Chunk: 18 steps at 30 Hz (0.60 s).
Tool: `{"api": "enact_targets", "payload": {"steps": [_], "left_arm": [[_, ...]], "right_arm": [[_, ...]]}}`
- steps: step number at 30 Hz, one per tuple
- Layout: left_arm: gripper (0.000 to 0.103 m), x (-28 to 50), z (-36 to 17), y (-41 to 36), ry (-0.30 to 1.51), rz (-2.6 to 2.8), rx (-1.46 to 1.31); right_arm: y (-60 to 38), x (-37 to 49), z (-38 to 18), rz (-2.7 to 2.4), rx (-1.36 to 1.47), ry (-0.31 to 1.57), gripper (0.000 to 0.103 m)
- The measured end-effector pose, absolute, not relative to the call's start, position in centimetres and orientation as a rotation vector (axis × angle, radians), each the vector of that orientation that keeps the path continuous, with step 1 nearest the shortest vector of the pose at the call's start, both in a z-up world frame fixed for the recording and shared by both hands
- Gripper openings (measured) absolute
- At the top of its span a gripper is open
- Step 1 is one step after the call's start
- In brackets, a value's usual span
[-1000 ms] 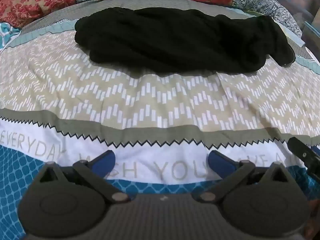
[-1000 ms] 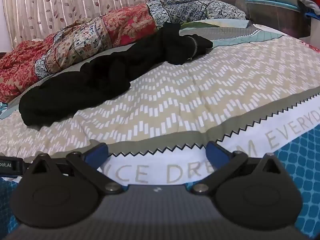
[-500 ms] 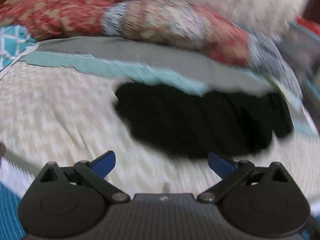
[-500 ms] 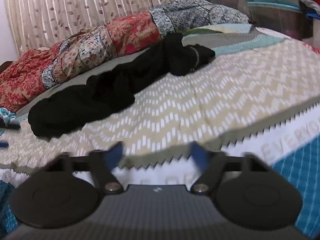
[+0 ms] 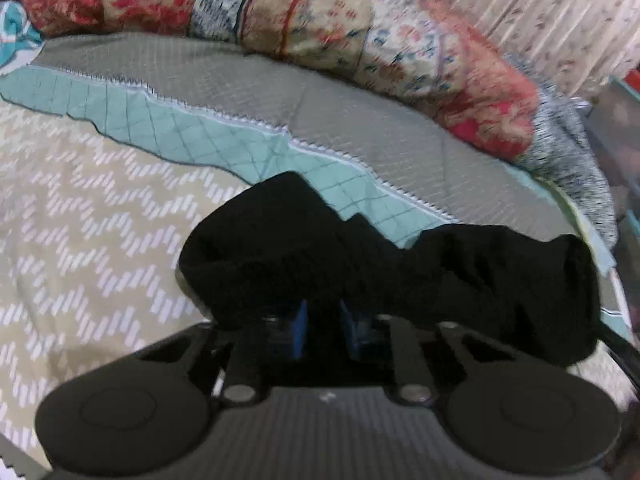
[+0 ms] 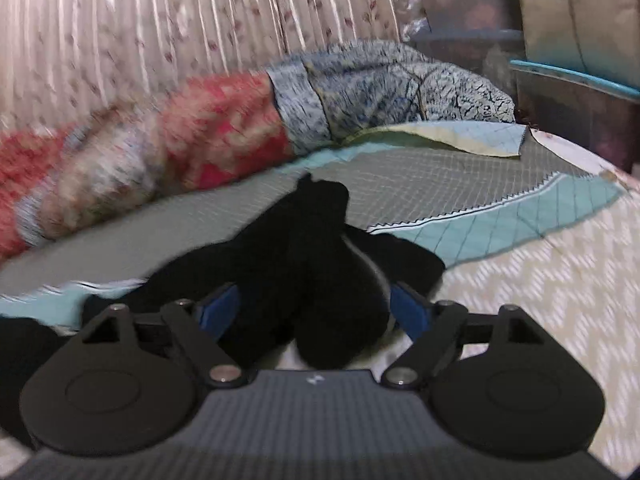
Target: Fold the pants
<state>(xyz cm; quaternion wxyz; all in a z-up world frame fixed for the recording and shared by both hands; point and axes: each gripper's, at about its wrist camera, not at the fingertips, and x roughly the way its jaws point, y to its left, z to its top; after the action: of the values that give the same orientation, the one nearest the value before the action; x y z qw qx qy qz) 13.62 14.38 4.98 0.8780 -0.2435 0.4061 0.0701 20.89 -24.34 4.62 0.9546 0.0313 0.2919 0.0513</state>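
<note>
Both grippers are now reaching the black pants (image 5: 400,268) on the bed (image 5: 100,208), the left gripper (image 5: 323,330) narrowing its jaws on an edge and the right gripper (image 6: 316,312) straddling a bunch with wide jaws, probably for spreading them flat.

Both wrist views sit low over the bed (image 5: 100,208), very near the black pants (image 5: 400,264), facing the patchwork quilt (image 6: 224,128) (shared) and the curtain (image 6: 160,20).

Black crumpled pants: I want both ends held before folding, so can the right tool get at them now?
Probably yes: the black crumpled pants already bunch between the open right tool, nothing blocking.
</note>
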Motion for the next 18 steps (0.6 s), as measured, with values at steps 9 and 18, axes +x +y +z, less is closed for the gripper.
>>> {"api": "enact_targets", "payload": {"steps": [9, 18], "left_arm": [[0.002, 2.9, 11.4, 19.7, 0.704, 0.132, -0.614], [0.064, 3.7, 9.5, 20.1, 0.82, 0.188, -0.651]], "right_arm": [[-30.8, 17.7, 11.1, -0.094, 0.124, 0.382, 0.006], [-39.4, 11.0, 12.6, -0.5, 0.228, 0.309, 0.023]]}}
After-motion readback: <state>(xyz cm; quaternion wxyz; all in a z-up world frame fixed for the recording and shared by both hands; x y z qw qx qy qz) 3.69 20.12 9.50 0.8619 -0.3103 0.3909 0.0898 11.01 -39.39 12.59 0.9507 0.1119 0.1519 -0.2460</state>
